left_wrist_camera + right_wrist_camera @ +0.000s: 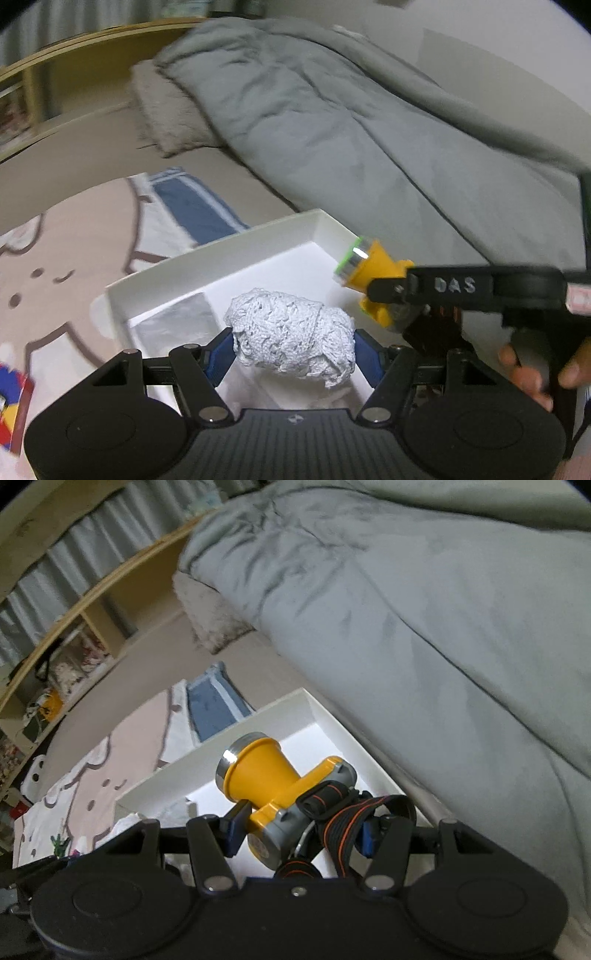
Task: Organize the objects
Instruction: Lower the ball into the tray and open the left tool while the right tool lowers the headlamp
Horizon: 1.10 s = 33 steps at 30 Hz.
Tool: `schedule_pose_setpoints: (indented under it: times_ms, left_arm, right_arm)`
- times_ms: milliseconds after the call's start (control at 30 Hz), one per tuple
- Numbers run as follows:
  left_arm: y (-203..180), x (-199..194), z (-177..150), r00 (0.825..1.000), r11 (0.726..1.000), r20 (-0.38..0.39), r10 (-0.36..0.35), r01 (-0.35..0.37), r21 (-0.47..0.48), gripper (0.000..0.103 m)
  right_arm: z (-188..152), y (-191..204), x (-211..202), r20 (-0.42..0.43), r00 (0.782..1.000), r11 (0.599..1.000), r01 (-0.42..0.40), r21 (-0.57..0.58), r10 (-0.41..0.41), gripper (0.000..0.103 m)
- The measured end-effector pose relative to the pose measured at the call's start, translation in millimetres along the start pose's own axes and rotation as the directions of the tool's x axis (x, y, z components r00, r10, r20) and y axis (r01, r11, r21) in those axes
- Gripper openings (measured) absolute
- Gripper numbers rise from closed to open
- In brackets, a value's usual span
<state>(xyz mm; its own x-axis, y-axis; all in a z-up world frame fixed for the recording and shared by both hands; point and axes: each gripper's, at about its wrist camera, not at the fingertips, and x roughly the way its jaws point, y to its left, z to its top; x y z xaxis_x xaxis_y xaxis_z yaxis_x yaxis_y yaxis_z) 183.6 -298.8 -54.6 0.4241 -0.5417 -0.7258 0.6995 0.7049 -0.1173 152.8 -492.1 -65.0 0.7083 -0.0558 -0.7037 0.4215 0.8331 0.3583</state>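
Note:
My left gripper [293, 345] is shut on a white ball of knitted cloth [293, 334], its blue pads pressing both sides, just above a white open box [221, 254] on the bed. My right gripper [297, 829] is shut on a yellow headlamp [266, 775] with a silver rim and a black strap with orange stripes [341, 823], held over the same white box [280, 705]. In the left wrist view the headlamp [373, 267] and the right gripper's black body [480, 288] hang at the right, above the box's right wall. A hand [532, 373] grips that tool's handle.
A grey duvet [351, 122] lies bunched along the right side of the bed, close to the box. A pillow [166, 107] lies at the headboard. A cartoon-print blanket [66, 258] covers the left. A wooden shelf [55, 657] with clutter stands behind. A red-edged item [14, 413] is at the lower left.

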Motion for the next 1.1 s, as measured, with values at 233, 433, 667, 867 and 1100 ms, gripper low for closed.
schedule_pose_setpoints:
  times_ms: [233, 433, 667, 867, 1100]
  left_arm:
    - [-25, 21, -10, 0.993, 0.977, -0.081, -0.084, 0.098, 0.189, 0.068]
    - [-37, 32, -15, 0.986, 0.958, -0.131, -0.107, 0.137, 0.252, 0.069]
    - [-37, 38, -23, 0.981, 0.962, -0.173, -0.086, 0.128, 0.243, 0.084]
    - [-31, 28, -21, 0.981, 0.970, -0.172, -0.085, 0.121, 0.212, 0.085]
    - [-26, 20, -15, 0.990, 0.983, -0.136, -0.035, 0.059, 0.174, 0.084]
  right_arm:
    - [-1, -12, 11, -0.051, 0.999, 0.999, 0.019, 0.050, -0.016, 0.058]
    - [-4, -7, 12, -0.095, 0.993, 0.997, 0.070, 0.020, -0.068, 0.069]
    - [-4, 1, -6, -0.056, 0.997, 0.997, 0.057, -0.049, -0.059, 0.077]
    - [-2, -2, -8, -0.052, 0.997, 0.997, 0.061, -0.042, -0.063, 0.077]
    - [-1, -3, -12, -0.042, 0.997, 0.997, 0.070, -0.027, -0.071, 0.077]
